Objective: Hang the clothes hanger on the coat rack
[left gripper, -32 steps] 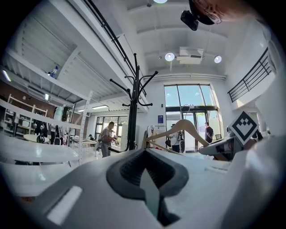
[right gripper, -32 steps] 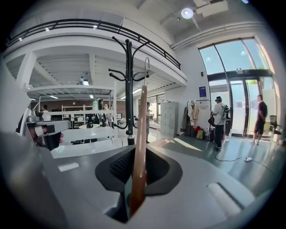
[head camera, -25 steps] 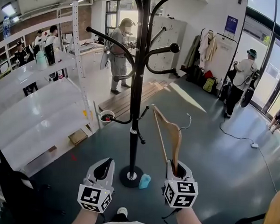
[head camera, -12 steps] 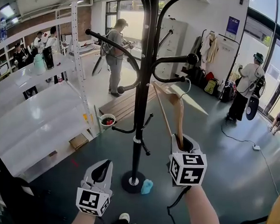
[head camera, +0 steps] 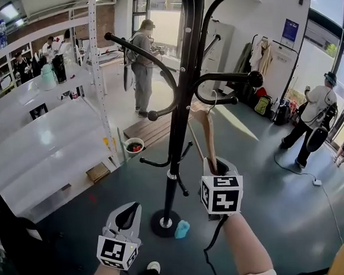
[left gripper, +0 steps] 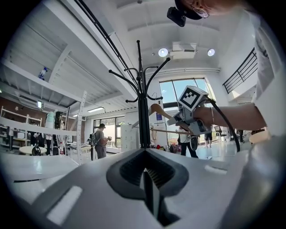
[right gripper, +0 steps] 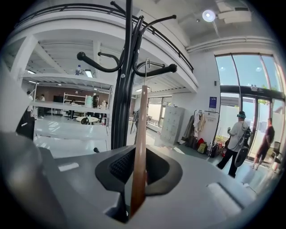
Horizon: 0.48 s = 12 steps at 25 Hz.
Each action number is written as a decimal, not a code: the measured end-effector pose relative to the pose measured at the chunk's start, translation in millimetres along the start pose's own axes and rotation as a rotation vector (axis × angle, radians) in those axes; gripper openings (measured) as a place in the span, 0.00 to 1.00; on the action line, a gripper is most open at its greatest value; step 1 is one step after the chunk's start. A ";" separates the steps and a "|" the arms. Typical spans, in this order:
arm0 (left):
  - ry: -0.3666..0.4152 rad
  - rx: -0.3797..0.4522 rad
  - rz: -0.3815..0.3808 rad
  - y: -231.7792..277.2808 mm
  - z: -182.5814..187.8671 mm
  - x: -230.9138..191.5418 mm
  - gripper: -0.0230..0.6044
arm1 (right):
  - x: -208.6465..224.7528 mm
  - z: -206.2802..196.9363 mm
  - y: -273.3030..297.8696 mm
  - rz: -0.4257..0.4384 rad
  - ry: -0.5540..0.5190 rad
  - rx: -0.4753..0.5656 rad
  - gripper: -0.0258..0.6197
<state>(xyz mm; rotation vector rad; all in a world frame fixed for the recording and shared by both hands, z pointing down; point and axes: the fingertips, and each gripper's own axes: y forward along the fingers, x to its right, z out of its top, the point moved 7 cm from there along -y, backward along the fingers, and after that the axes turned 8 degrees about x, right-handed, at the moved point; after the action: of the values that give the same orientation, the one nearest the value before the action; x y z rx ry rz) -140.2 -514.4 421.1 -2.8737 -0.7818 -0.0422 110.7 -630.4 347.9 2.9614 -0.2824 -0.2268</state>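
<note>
A black coat rack (head camera: 182, 105) with curved arms stands on a round base (head camera: 165, 222) straight ahead of me. My right gripper (head camera: 218, 166) is shut on the lower end of a wooden clothes hanger (head camera: 209, 133) and holds it upright just right of the pole. In the right gripper view the hanger (right gripper: 140, 147) rises between the jaws, and its metal hook (right gripper: 146, 67) sits close by a knobbed rack arm (right gripper: 156, 70); I cannot tell whether they touch. My left gripper (head camera: 126, 215) hangs low, left of the base, shut and empty. It sees the rack (left gripper: 143, 120) and the right gripper (left gripper: 192, 112).
White shelving (head camera: 44, 138) runs along the left. A bowl (head camera: 133, 145) and a small blue object (head camera: 180, 228) lie on the floor near the base. Several people stand behind and to the right. A cable (head camera: 292, 170) crosses the floor at right.
My right gripper has lifted the hanger and carried it left toward the rack, so its hook is now up by the right-hand arm. The left gripper has drifted slightly.
</note>
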 end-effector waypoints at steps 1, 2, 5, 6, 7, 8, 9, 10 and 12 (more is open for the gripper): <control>-0.005 -0.005 0.002 0.3 -2.2 0.5 0.04 | -0.7 -2.6 3.0 0.005 0.001 -0.011 0.15; -0.010 -0.009 0.004 0.6 -4.1 0.7 0.04 | -1.3 -5.2 5.8 0.010 0.005 -0.022 0.15; -0.021 -0.018 0.013 0.4 -7.9 -0.7 0.04 | -2.4 -10.4 13.2 0.017 0.015 -0.045 0.15; -0.025 -0.022 0.016 -0.4 -8.8 -1.2 0.04 | -2.4 -11.2 14.8 0.017 0.016 -0.052 0.15; -0.029 -0.027 0.020 -1.7 -9.8 -1.6 0.04 | -2.6 -11.7 16.1 0.019 0.018 -0.058 0.15; -0.033 -0.032 0.022 -3.1 -11.5 -2.3 0.04 | -2.9 -12.3 17.5 0.020 0.019 -0.062 0.15; -0.037 -0.037 0.024 -4.5 -13.9 -3.2 0.04 | -3.6 -13.1 19.1 0.021 0.021 -0.064 0.15; -0.040 -0.042 0.026 -5.7 -16.5 -4.1 0.04 | -4.5 -14.3 20.6 0.022 0.024 -0.063 0.15; -0.045 -0.049 0.028 -7.5 -20.7 -4.8 0.04 | -6.0 -17.4 22.4 0.027 0.041 -0.060 0.15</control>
<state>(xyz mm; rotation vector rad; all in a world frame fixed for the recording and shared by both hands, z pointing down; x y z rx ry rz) -147.8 -513.8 442.3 -2.9407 -0.7587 0.0066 103.9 -648.5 369.5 2.8972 -0.3042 -0.1683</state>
